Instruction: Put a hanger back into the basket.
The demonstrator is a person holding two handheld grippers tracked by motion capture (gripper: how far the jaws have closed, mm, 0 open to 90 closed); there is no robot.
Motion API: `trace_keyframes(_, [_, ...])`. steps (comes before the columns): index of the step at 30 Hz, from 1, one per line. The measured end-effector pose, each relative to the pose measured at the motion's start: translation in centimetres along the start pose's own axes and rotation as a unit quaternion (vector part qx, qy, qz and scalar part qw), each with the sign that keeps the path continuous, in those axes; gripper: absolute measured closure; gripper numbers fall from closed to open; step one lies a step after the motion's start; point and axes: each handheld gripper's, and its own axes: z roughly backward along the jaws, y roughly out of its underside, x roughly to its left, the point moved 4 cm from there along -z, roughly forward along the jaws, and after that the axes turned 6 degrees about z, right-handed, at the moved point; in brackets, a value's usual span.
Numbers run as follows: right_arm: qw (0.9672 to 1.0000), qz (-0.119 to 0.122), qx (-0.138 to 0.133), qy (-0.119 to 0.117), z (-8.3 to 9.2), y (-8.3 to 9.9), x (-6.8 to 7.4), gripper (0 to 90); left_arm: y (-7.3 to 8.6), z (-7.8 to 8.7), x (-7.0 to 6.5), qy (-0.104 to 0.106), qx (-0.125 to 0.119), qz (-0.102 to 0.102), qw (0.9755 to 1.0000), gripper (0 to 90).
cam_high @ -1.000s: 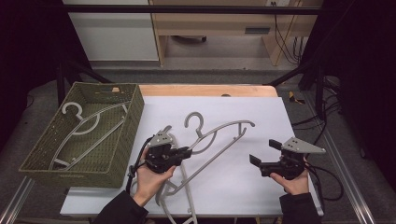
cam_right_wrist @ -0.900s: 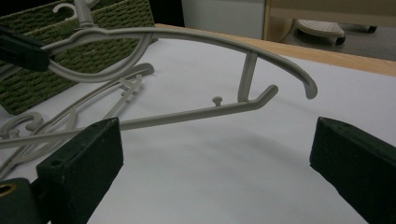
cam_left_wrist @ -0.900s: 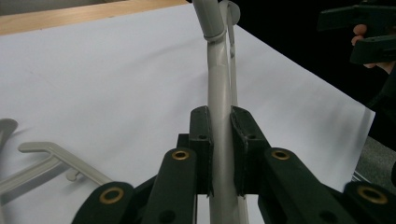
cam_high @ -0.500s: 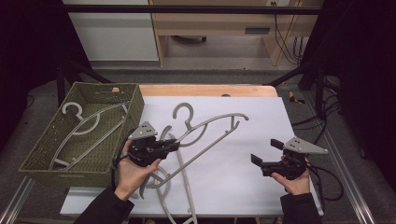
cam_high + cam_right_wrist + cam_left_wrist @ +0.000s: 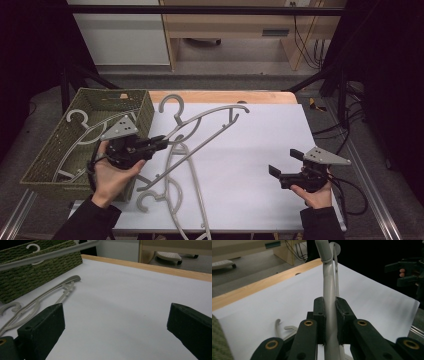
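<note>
My left gripper (image 5: 162,143) (image 5: 330,303) is shut on a grey plastic hanger (image 5: 212,114) (image 5: 329,285), pads pinching one of its thin bars. The hanger hangs tilted above the white table sheet, hook end close to the basket's corner. Its bar crosses the top left of the right gripper view (image 5: 50,253). A second grey hanger (image 5: 196,195) (image 5: 67,282) lies flat on the sheet below it. My right gripper (image 5: 285,162) (image 5: 116,315) stands open at the right of the table, nothing between its jaws.
A green woven basket (image 5: 60,150) (image 5: 37,275) sits at the left edge of the table with another grey hanger (image 5: 77,117) inside. A wooden strip (image 5: 225,96) runs along the table's far edge. Cables trail off to the right.
My left gripper has lifted the hanger and carried it left toward the basket. The hanger on the sheet stayed. The right gripper has not moved.
</note>
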Motion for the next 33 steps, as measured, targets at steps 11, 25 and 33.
trace_keyframes(11, [1.0000, -0.001, 0.001, 0.000, 0.0, 0.0, 0.0, 1.9, -1.8, 3.9, 4.3, -0.050, -0.012, -0.005, 0.9986, 80.1])
trace_keyframes(25, [1.0000, 0.001, 0.002, 0.000, -0.2, 0.1, 0.0, 1.9, -1.9, 7.0, 10.0, -0.089, -0.018, 0.017, 0.9958, 80.1])
trace_keyframes(33, [1.0000, 0.003, 0.006, 0.000, -0.2, 0.1, 0.0, 1.9, -1.5, 8.4, 12.5, -0.106, -0.022, 0.031, 0.9937, 80.1])
